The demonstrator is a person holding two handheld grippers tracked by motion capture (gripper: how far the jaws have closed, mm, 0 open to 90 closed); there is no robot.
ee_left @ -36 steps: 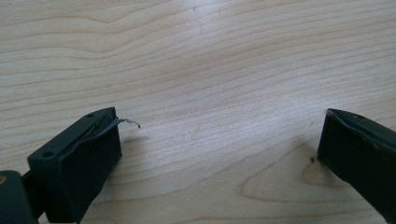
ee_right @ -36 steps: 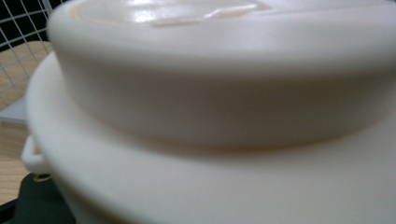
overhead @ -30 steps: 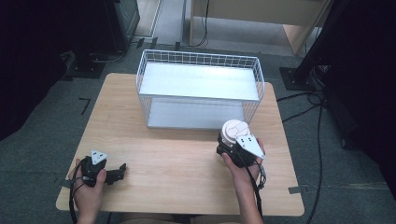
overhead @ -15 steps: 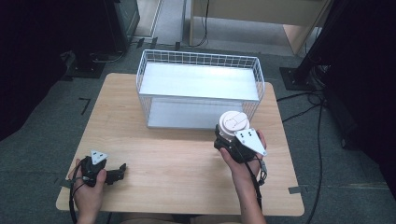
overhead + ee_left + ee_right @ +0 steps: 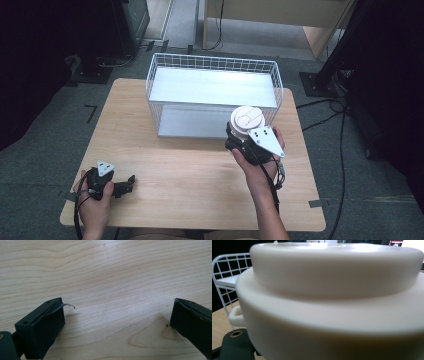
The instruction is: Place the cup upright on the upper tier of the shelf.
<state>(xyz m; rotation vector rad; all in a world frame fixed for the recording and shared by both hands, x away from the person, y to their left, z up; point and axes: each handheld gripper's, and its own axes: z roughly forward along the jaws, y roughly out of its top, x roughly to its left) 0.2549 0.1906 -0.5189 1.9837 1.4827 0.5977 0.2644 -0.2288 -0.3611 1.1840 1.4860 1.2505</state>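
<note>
While my right gripper [image 5: 239,136] clamps the cream lidded container [image 5: 246,119] right of centre, my left gripper [image 5: 131,181] rests wide open, empty, lower left.

White container [image 5: 247,120] higher, nearer basket [image 5: 215,64]

The left hand-held gripper [image 5: 125,187] lies low at the near left corner of the table [image 5: 190,200], jaws wide apart, forearm entering beside it; the right hand-held gripper [image 5: 239,139] is raised above the table's right side, jaws clamped
</note>
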